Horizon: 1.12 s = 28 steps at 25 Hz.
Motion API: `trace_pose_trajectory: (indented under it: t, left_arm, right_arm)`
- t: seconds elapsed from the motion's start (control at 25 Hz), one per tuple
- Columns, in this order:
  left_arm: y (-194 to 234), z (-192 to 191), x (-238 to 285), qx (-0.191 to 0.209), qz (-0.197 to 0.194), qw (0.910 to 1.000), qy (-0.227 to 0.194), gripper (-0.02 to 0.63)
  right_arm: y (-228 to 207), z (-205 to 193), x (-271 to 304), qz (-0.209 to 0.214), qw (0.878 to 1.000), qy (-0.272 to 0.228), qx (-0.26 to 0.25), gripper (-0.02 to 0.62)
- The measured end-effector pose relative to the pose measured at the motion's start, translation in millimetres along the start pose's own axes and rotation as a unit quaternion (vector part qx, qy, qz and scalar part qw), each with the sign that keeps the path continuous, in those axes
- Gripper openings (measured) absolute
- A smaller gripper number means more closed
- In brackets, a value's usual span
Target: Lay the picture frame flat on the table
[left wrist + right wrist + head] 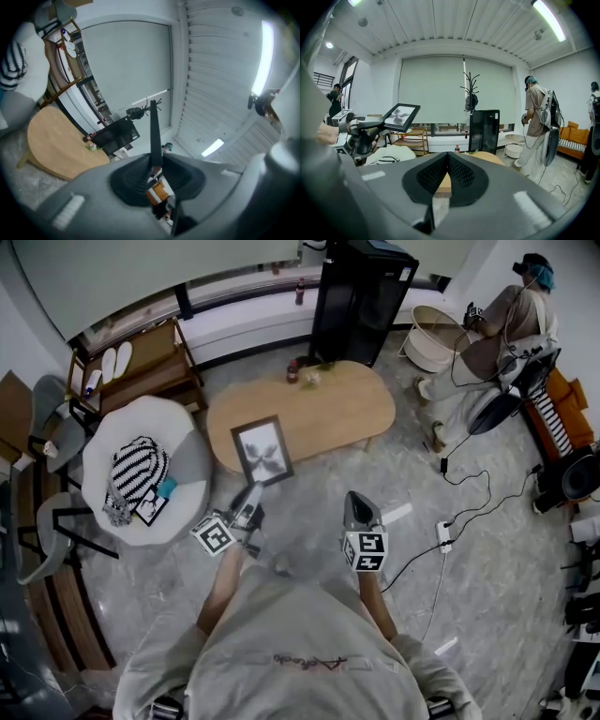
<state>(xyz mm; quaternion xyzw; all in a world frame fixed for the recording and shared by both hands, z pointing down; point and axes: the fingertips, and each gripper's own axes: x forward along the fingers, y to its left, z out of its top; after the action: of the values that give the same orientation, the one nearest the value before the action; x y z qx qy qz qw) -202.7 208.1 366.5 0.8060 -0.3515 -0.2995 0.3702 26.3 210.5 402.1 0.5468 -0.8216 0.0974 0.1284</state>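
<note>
The black picture frame (pixel 262 451) holds a grey print and hangs in the air over the near left end of the oval wooden table (pixel 328 413). My left gripper (pixel 250 493) is shut on the frame's near edge. In the left gripper view the frame (pixel 154 133) shows edge-on as a dark strip rising from between the jaws of the left gripper (pixel 154 165). The right gripper view shows the frame (pixel 400 116) lying nearly level, high at the left. My right gripper (pixel 360 504) is off to the right over the floor, its jaws together on nothing (pixel 448 157).
A small bottle (pixel 292 371) and a little plant stand on the table's far edge. A white armchair (pixel 183 470) with a striped cushion sits left. Behind the table is a black cabinet (pixel 361 296). A person (pixel 506 324) stands at right. A power strip (pixel 442 536) lies on the floor.
</note>
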Motion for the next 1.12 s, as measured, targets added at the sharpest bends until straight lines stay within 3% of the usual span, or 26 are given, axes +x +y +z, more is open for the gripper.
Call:
trace_pose_trajectory:
  t: [0.52,1.12]
  left_arm:
    - [34.5,25.2,31.5,-0.003,-0.007,0.9999,0.010,0.069]
    - [40.9,21.5,39.0,-0.001,-0.011,0.9998,0.018,0.069]
  right_arm:
    - [-3.4,7.1,47.9,-0.006,1.000,0.002,-0.001,0.005]
    - [-10.1,-5.6,46.1,-0.017,1.000,0.009,0.008,0.005]
